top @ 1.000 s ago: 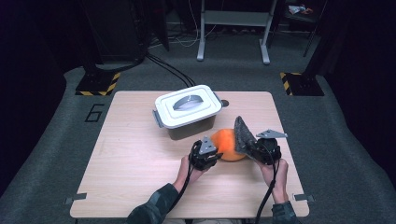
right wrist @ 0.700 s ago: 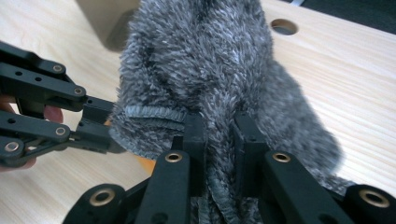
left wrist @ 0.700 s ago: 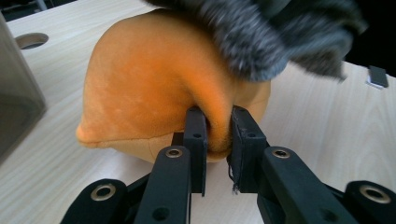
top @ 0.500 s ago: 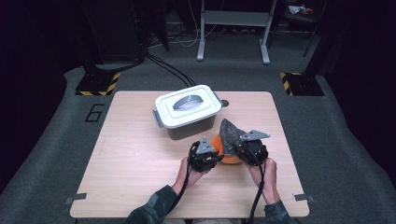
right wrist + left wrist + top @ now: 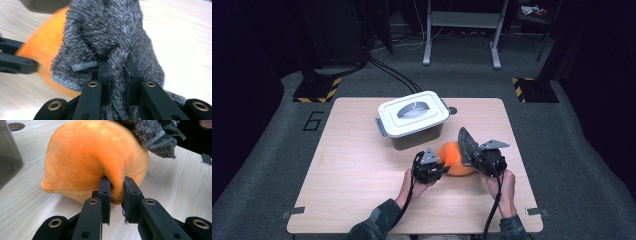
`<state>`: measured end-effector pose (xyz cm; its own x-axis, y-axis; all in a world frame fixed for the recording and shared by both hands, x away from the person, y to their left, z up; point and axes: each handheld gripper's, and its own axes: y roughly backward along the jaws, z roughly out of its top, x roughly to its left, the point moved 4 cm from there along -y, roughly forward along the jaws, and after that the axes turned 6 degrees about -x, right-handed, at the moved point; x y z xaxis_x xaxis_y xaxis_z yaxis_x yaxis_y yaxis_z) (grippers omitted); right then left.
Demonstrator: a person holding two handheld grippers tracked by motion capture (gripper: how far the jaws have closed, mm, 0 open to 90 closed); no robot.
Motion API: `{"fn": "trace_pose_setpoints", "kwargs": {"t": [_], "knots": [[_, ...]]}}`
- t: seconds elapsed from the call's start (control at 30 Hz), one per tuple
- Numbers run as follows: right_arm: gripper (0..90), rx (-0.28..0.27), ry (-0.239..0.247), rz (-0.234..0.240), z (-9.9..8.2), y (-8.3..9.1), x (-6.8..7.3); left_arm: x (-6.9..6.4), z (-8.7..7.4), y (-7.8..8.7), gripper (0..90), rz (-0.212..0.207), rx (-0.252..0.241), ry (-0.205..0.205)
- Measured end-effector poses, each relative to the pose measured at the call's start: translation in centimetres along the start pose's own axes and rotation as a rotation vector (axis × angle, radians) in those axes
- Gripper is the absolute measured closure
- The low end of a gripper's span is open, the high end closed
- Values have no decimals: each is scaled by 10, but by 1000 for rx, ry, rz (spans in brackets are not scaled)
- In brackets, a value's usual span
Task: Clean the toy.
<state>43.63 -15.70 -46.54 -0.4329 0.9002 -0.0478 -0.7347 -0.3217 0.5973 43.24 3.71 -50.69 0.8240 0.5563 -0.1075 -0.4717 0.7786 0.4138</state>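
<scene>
Orange plush toy (image 5: 455, 158) lies on the wooden table (image 5: 352, 170), nearest our side, between our two hands. We have the left gripper (image 5: 438, 168) on its near left edge; in the left gripper view its jaws are pinched on a fold of the orange fabric (image 5: 116, 186), nearly closed, and the toy's underside rests on the tabletop. Our right gripper (image 5: 466, 150) stands just to the right of the toy and grips a grey fluffy cloth (image 5: 466, 142); in the right gripper view the jaws are clamped tight on a bunched strip of that cloth (image 5: 112, 42), which rises above them and lies against the toy's top and right side. In the left gripper view the cloth (image 5: 155, 135) overlaps the toy's upper right.

Just beyond the toy sits a grey storage box with a white lid (image 5: 413, 114), lid on, its handle lying flat. Past the table edge we see dark floor, yellow-and-black striped blocks (image 5: 318, 90) and a metal stand (image 5: 462, 30).
</scene>
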Motion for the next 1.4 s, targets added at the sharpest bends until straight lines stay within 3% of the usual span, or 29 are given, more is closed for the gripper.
{"fn": "trace_pose_setpoints", "kwargs": {"t": [0.27, 0.53, 0.67, 0.77, 0.9, 0.97, 1.03, 1.1, 1.2, 1.3, 1.4], "knots": [[780, 54, -74, -29, -22, -10, -24, 1, -2, 0, 786, 2, -3, -6], [779, 98, -109, -45, -34, -17, -36, 2, -2, 1, 785, 6, 6, -8], [778, 55, -115, -64, -28, -4, -38, 5, -1, 2, 784, 12, 4, -4], [778, -15, -73, -47, -13, 17, -28, 5, -1, 3, 783, 8, 10, -4], [778, -47, -12, -1, 3, 27, -8, 4, -1, 2, 783, 6, 3, -2], [778, -27, 17, 28, 8, 23, 5, 4, -1, 2, 783, 7, 2, -1], [778, 12, 41, 21, 9, 12, 14, 5, -1, 2, 779, 9, 3, -5], [779, 25, 51, 17, 7, 4, 17, 6, -2, 3, 772, 16, 7, -9], [780, 17, 25, 24, 5, 0, 16, 7, -3, 3, 742, 10, 6, -8], [780, 22, 30, 22, 5, 0, 14, 5, -2, 3, 657, 31, 10, -31], [780, 21, 20, 29, 3, -1, 13, 2, 0, 2, 528, 78, 8, -62]]}}
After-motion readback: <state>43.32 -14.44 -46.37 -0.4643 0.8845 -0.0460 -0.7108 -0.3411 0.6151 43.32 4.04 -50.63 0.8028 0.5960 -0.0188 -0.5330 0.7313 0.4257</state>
